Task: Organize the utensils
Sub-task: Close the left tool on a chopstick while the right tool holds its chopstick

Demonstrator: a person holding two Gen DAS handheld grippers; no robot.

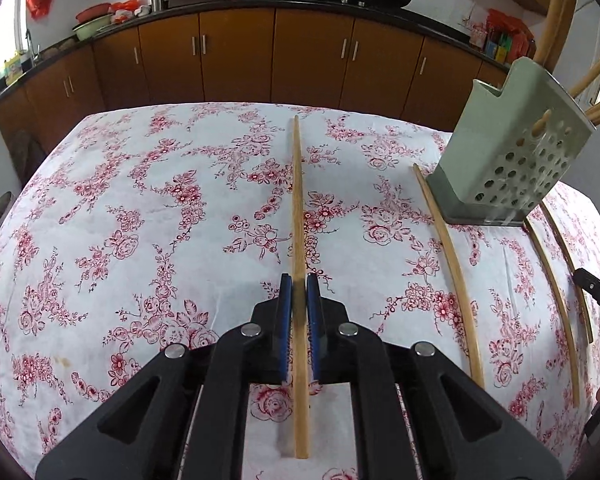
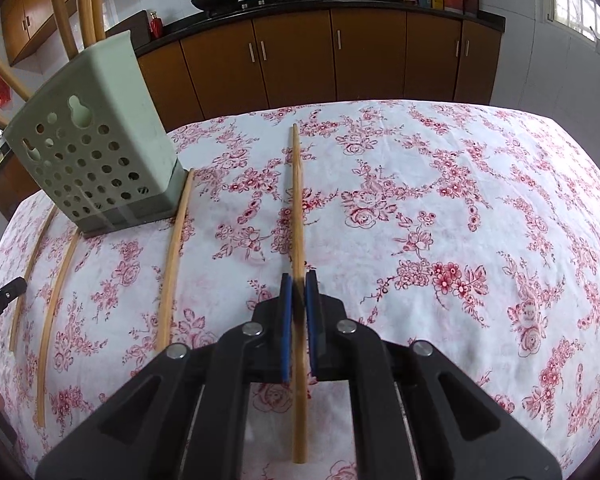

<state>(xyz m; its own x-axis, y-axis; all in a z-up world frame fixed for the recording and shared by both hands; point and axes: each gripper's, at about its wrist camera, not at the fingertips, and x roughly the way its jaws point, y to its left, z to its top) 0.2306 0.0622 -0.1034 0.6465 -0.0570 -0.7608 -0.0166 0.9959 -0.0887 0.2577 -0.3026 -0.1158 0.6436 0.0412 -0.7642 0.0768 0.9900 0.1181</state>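
On the floral-clothed counter [image 1: 148, 184], seen from the left wrist, the left tongs [image 1: 300, 286] are nearly closed around a wooden chopstick [image 1: 299, 208], blue pads hugging its sides. Its long axis runs straight away from the camera toward the far cabinets. To the right, another chopstick [image 1: 454, 264] lies beside a pale green perforated holder [image 1: 512, 152], which stands with several chopsticks rising from it. Two more chopsticks [image 1: 556, 292] lie further right.

From the right wrist, the right tongs [image 2: 299, 284] likewise clasp a chopstick [image 2: 297, 200] pointing directly away. The holder [image 2: 96, 148] stands to the left, one loose chopstick [image 2: 174, 256] just beside its base, two others [image 2: 54, 304] beyond.
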